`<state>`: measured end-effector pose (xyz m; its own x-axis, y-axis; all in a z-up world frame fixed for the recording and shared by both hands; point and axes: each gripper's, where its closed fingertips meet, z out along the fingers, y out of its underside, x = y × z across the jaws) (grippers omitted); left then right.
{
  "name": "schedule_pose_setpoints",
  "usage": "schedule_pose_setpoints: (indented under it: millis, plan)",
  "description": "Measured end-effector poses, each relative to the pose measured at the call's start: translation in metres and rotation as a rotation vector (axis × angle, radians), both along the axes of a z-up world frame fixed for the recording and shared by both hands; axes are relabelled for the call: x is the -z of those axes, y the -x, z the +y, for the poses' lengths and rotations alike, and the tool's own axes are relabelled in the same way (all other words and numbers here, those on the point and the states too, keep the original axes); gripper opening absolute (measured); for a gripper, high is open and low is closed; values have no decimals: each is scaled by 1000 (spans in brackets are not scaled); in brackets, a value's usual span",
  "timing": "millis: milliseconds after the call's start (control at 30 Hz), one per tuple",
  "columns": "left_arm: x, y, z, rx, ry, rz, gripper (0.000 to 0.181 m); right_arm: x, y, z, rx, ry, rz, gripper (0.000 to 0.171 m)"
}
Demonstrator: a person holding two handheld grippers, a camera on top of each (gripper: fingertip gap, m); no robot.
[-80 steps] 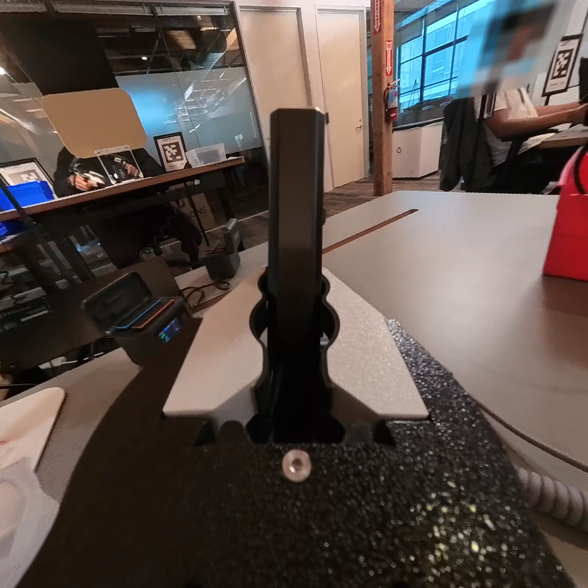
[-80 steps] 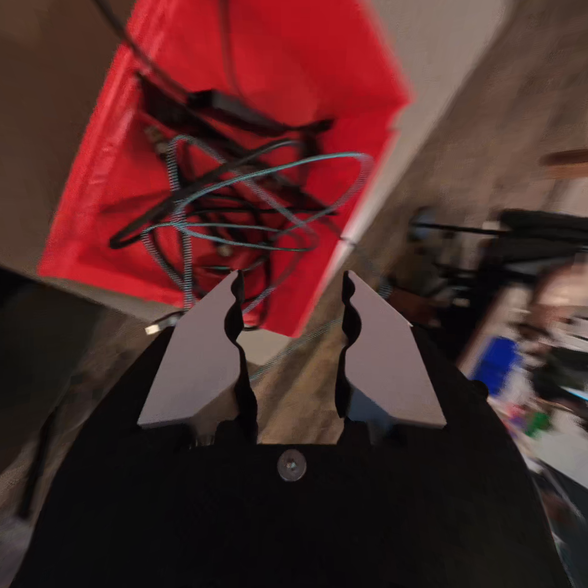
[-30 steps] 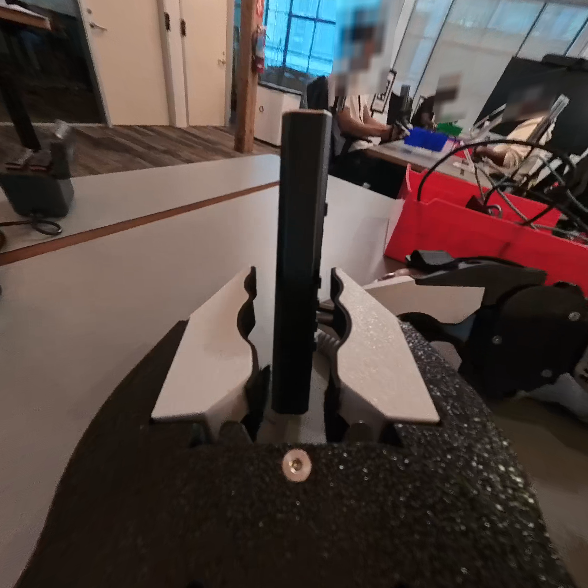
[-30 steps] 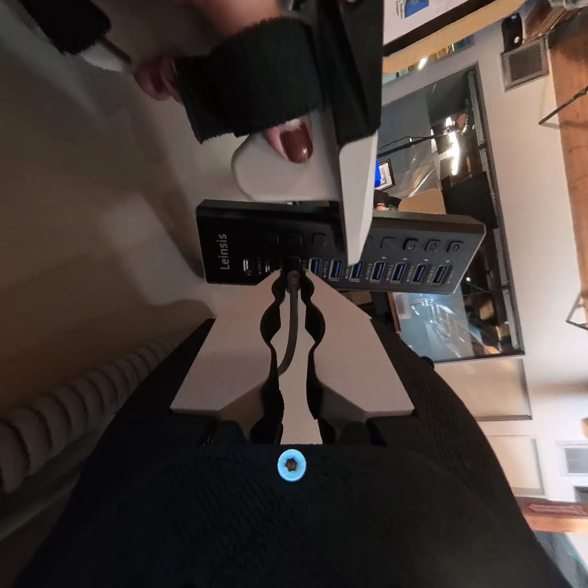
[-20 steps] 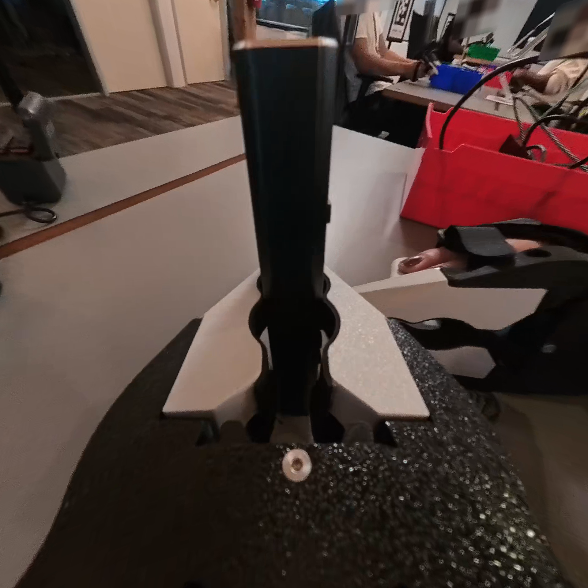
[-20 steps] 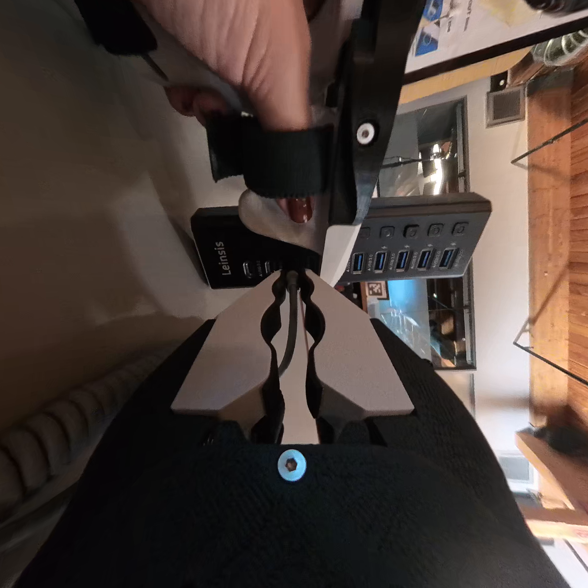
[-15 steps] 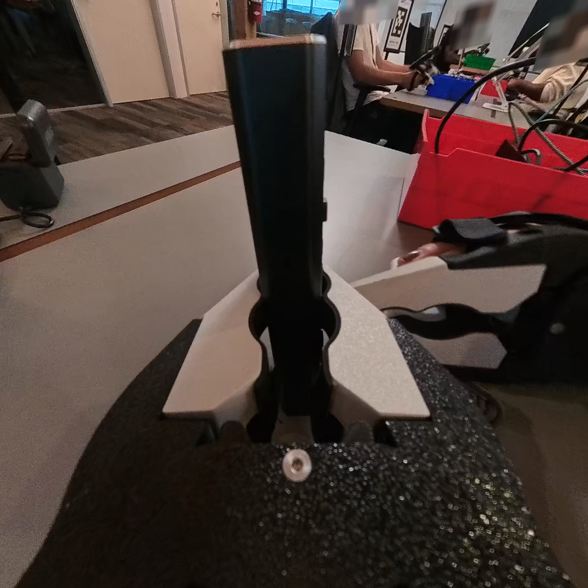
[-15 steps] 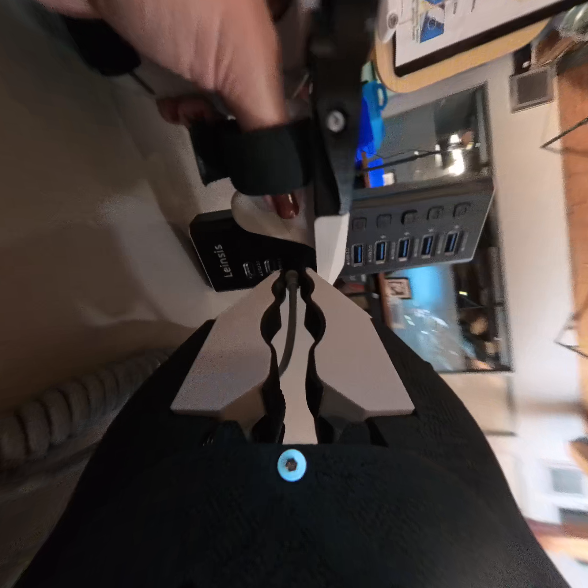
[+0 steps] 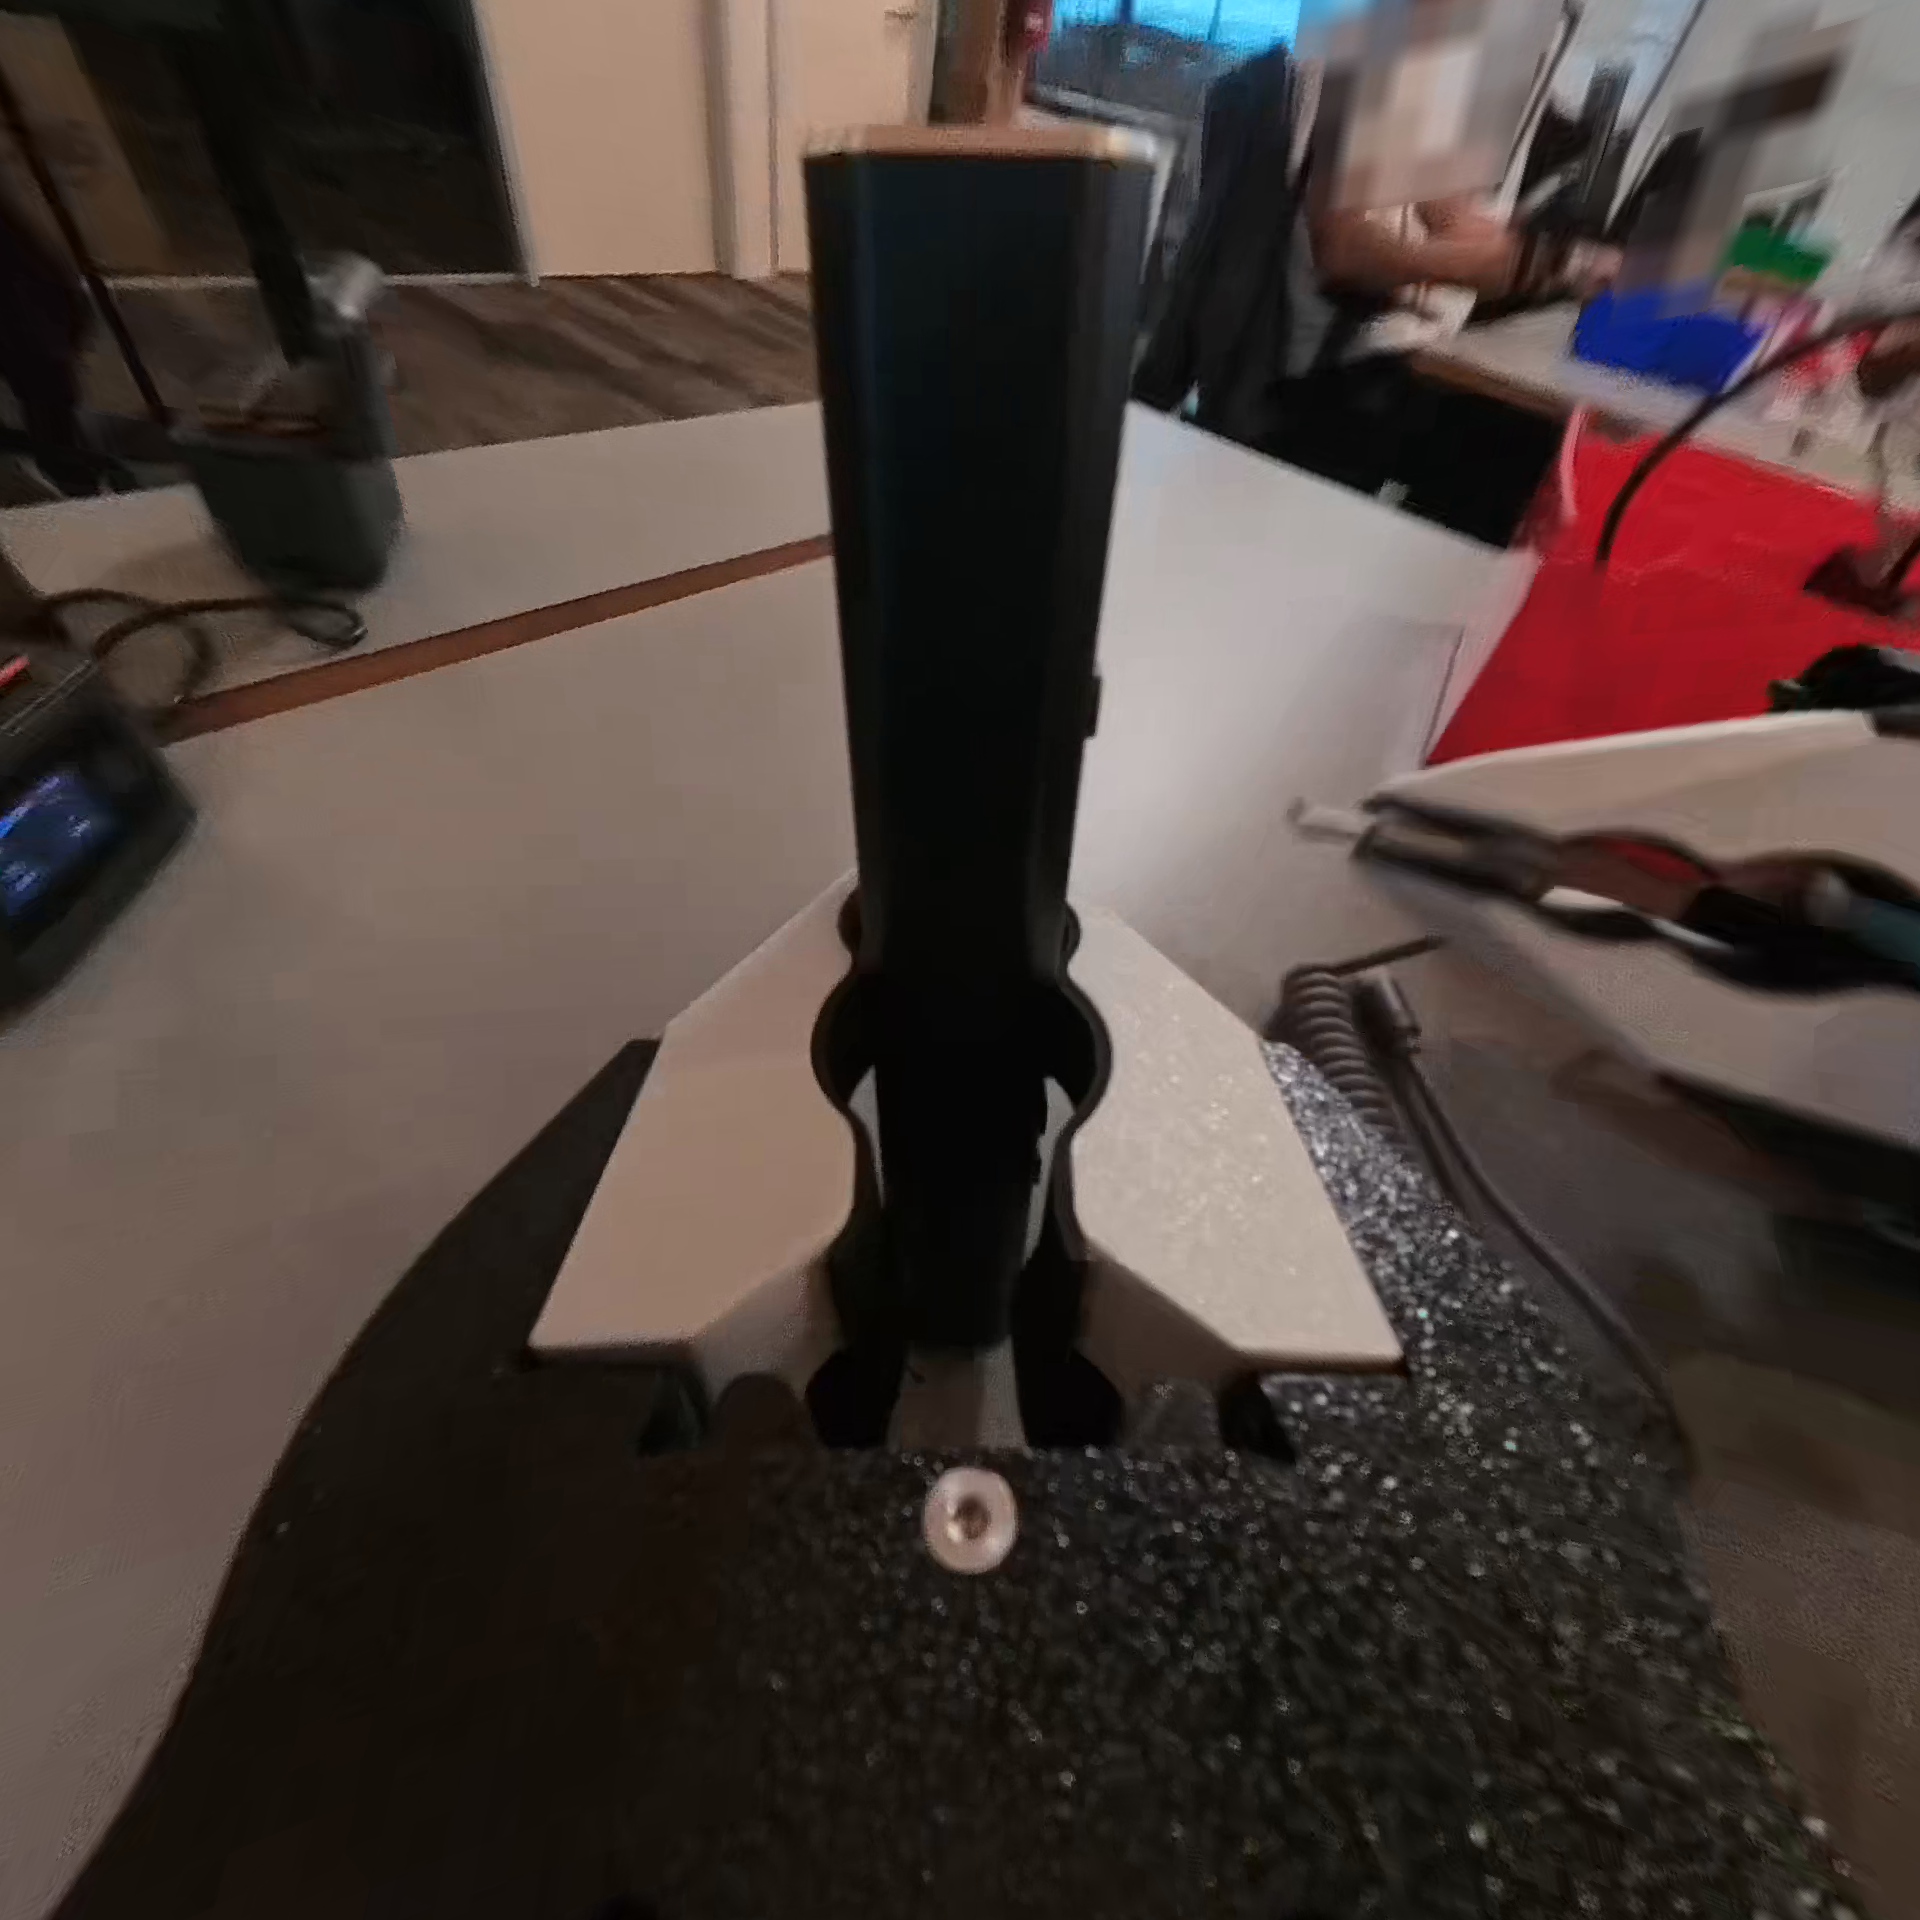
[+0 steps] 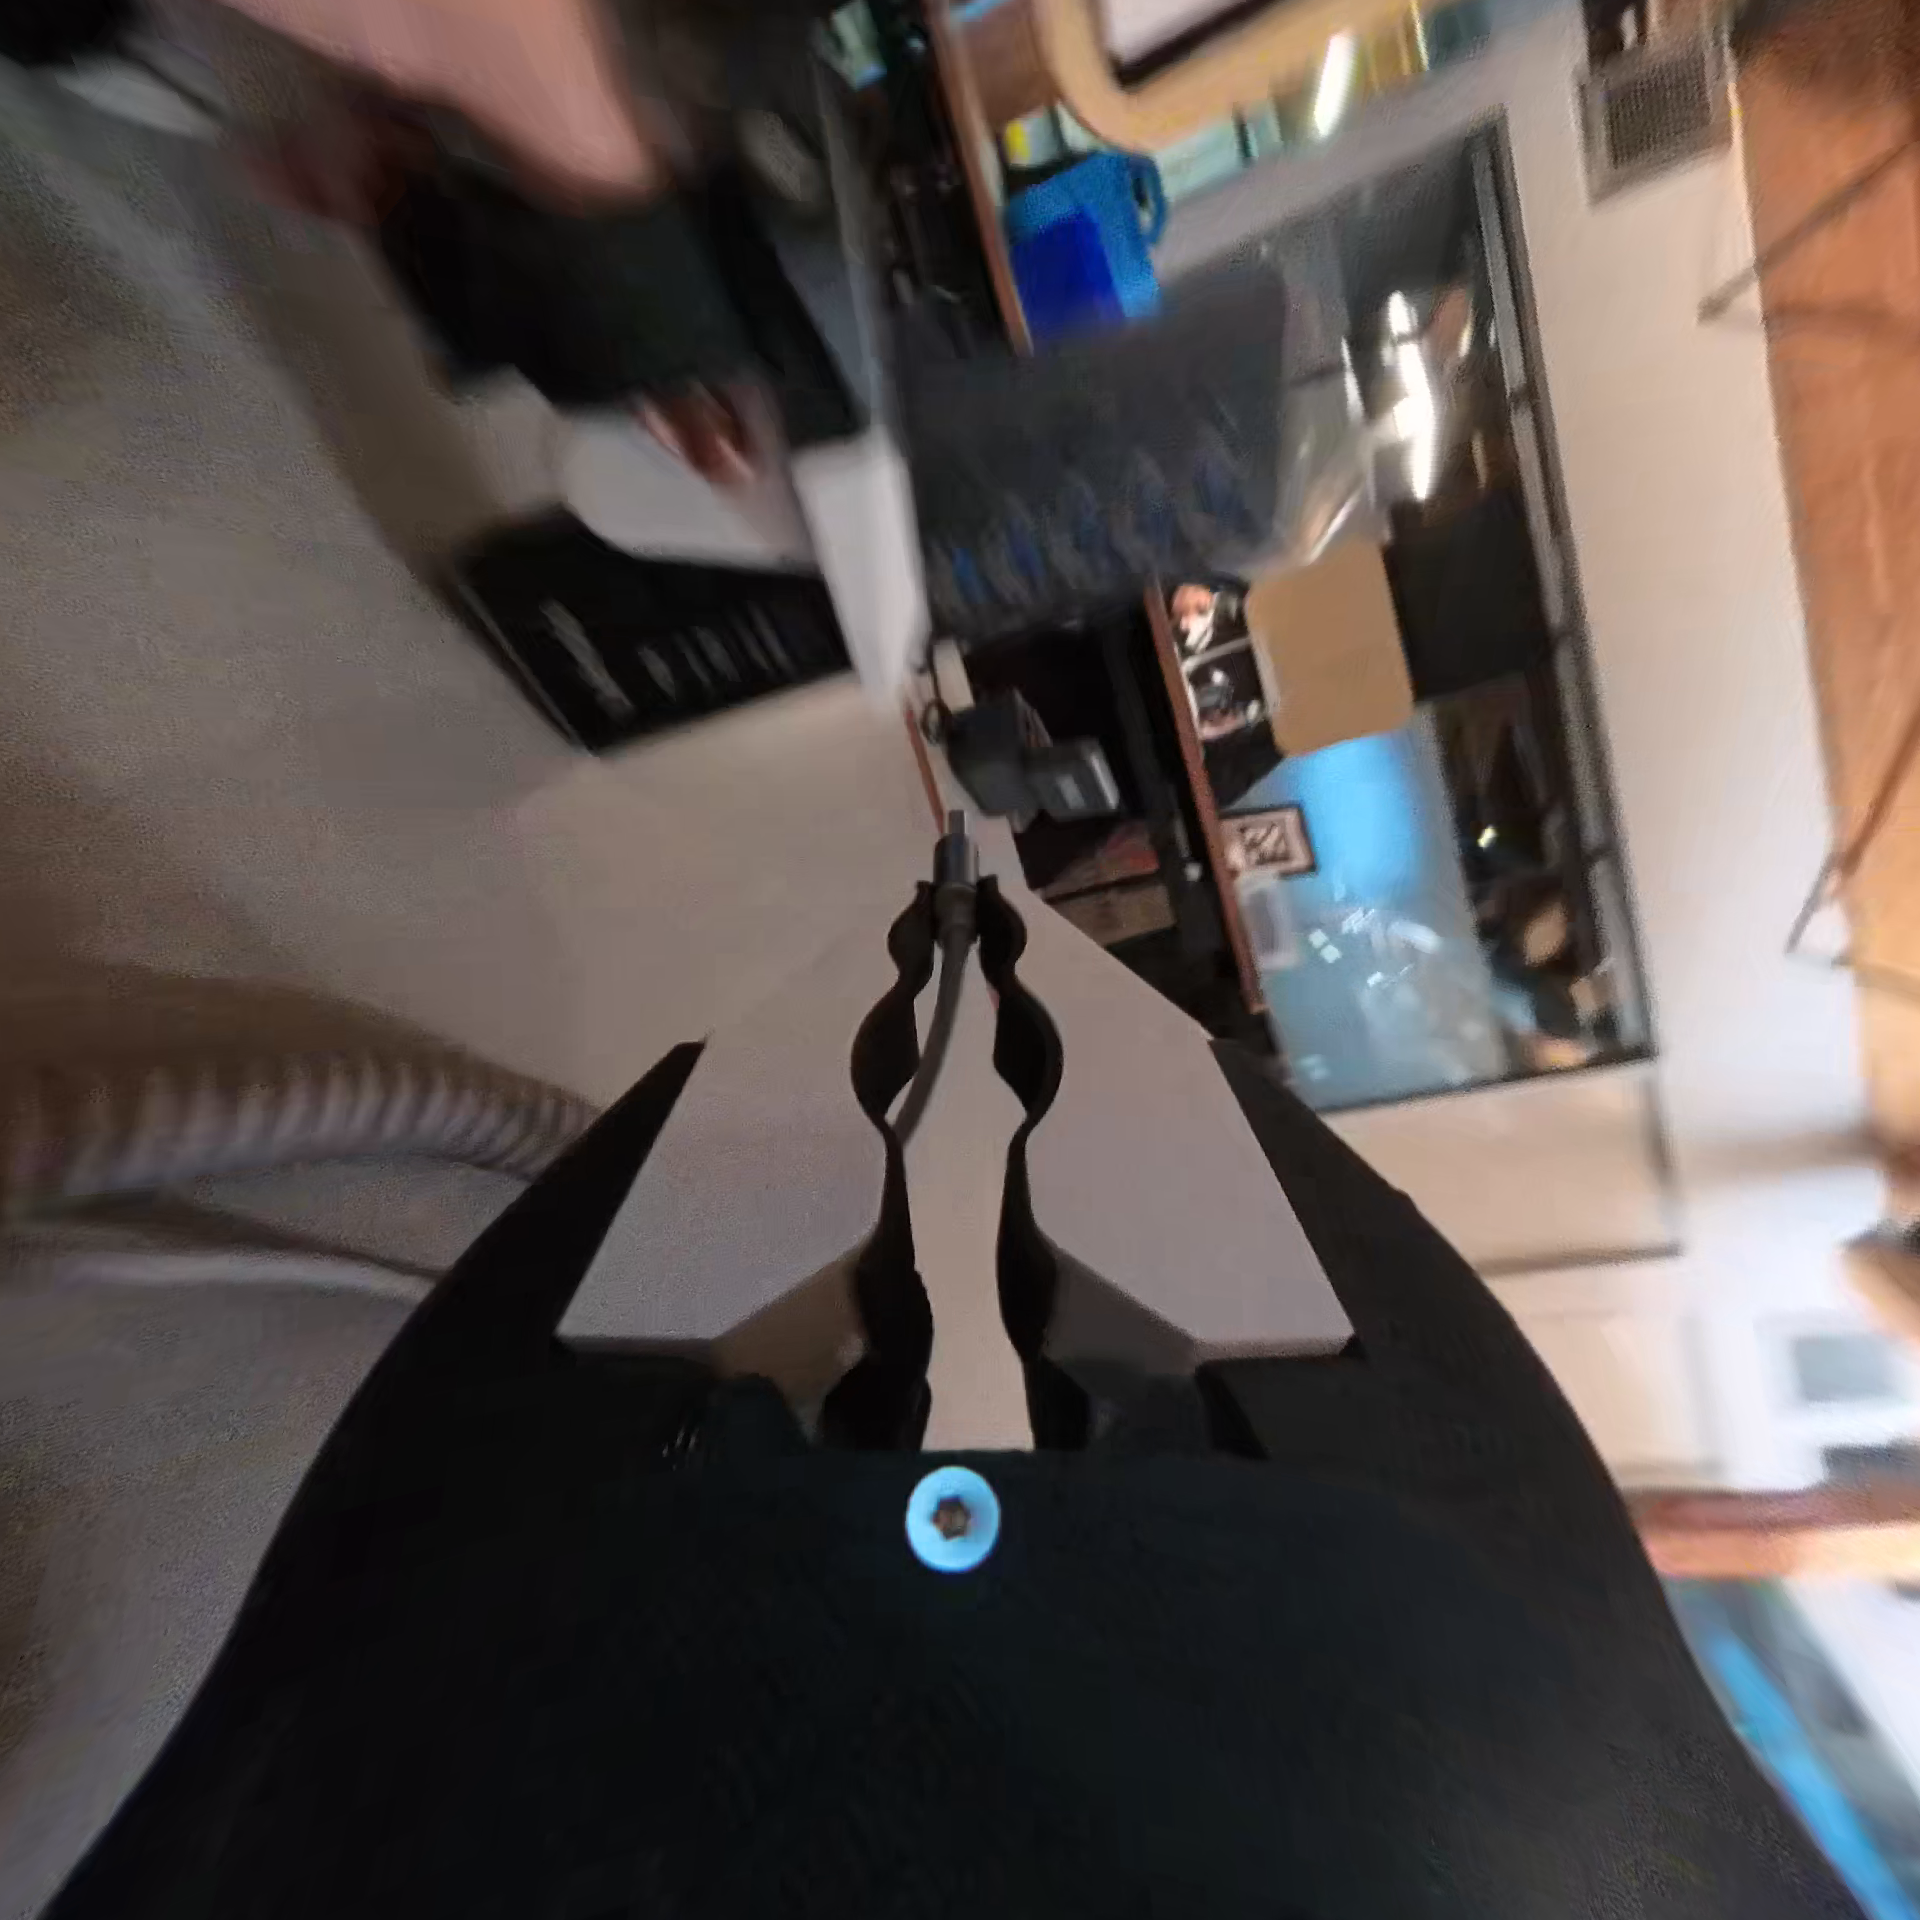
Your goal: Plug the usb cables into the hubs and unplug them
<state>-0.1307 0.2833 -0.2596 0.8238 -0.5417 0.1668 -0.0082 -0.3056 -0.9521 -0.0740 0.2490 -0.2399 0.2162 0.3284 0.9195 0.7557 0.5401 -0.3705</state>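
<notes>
Held the hub (image 9: 961, 520) by its lower end in the left gripper (image 9: 961, 925), jaws pressed tight against its two narrow sides. Stood it upright, long axis running straight up from the fingers, top end highest and well above the table (image 9: 416, 883). Faced its row of ports toward the right gripper (image 10: 954, 894), though blurred there. Pinched the cable (image 10: 930, 1039) just behind the plug (image 10: 956, 847) in the right gripper, jaws nearly closed at the tips, plug sticking out forward in line with the fingers, aimed past the hub and apart from it with bare tabletop between. Left broad open table to the left of the hub and ahead of it, out to a brown seam (image 9: 499, 634) and the far edge beyond. Hemmed the right side more closely: a coiled cord (image 9: 1340, 1029) just beside the left gripper, a red bin (image 9: 1662, 623) farther back near the table edge. Kept a dark device with a lit screen (image 9: 62, 862) at the left border, well apart from the hub.
</notes>
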Motion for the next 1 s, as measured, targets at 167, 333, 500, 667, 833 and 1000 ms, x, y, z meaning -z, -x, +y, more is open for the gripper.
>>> schedule_pose_setpoints:
  millis: [167,333,500,667,833,1000]
  plan:
    - [-6,-14,-1,75,6,-132,26,-5,-7,-18,-60,87,104,7]
    - [-14,-29,-5,104,-78,-50,26,-45,-8,-53,-120,232,205,7]
    - [-11,-24,-4,95,-71,-68,26,-134,-40,-87,-151,419,213,7]
    - [-12,-23,-6,102,-76,-85,26,-234,-89,-106,-127,391,165,7]
    - [-13,-24,-8,116,-74,-107,26,-328,-159,-100,56,208,168,6]
    - [-12,-30,-11,145,-75,-98,26,-388,-224,-87,221,129,225,6]
